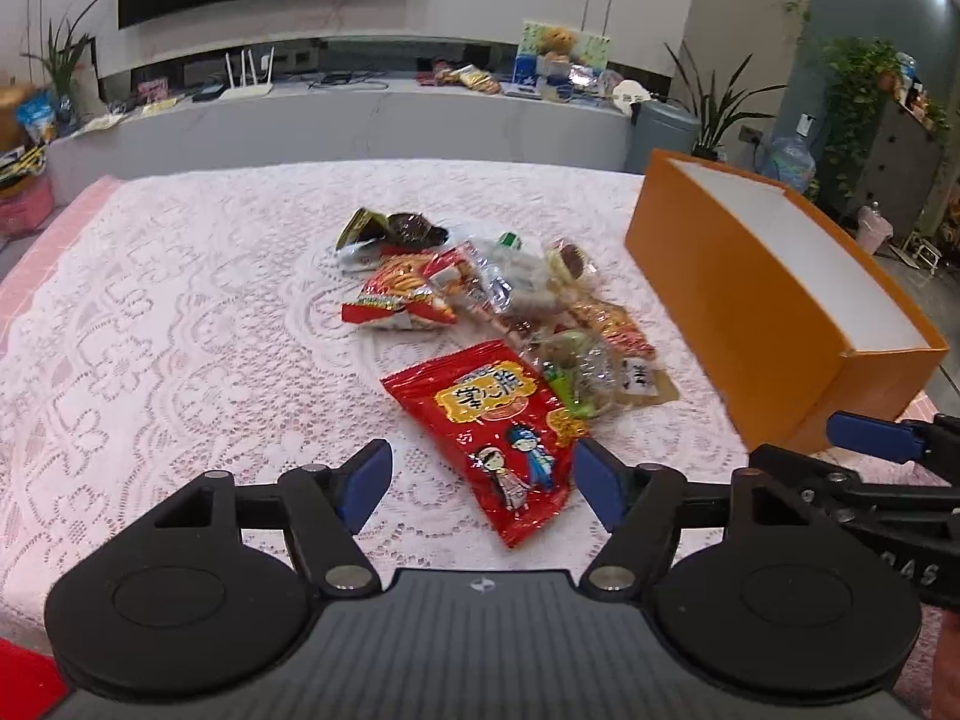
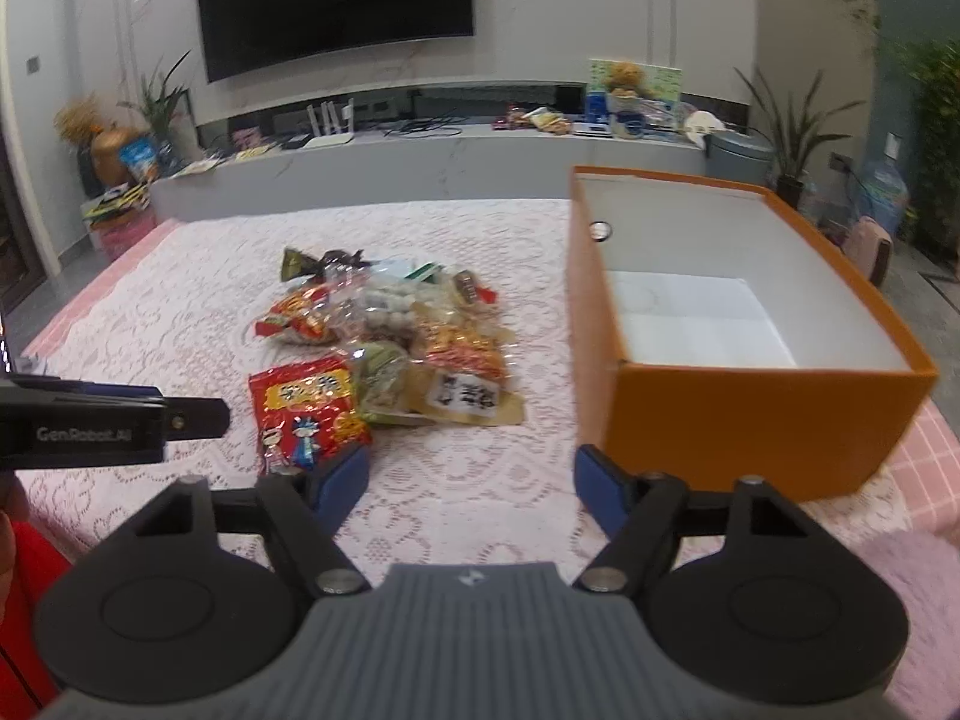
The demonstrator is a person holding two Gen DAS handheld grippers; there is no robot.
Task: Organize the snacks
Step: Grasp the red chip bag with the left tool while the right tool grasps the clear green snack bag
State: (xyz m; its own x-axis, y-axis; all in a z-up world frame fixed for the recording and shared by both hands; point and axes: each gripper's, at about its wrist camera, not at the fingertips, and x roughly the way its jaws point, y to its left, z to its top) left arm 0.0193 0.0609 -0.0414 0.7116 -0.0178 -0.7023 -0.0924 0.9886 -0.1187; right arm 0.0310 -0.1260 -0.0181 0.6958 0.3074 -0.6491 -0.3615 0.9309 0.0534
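Lying flat on the lace tablecloth [image 1: 180,312], the red snack packet [image 1: 501,432] runs lengthwise toward the left gripper [image 1: 483,483], nearest of the snack pile [image 2: 396,324]. Both the left and the right gripper [image 2: 471,480] stand open, empty. The orange box [image 2: 744,324] sits right.

a table [image 1: 180,312] is covered by a white lace cloth [image 1: 150,390] laid over a pink underlayer [image 2: 918,450], which is seen at the edges. a heap of snack packets [image 1: 498,294] is spread near the middle of the cloth. a red packet with cartoon figures [image 1: 498,426] is laid at the near edge of the heap. an open orange box [image 2: 738,426] is set on the cloth beside the heap, apart from it; its white inside seems to be lined with paper.
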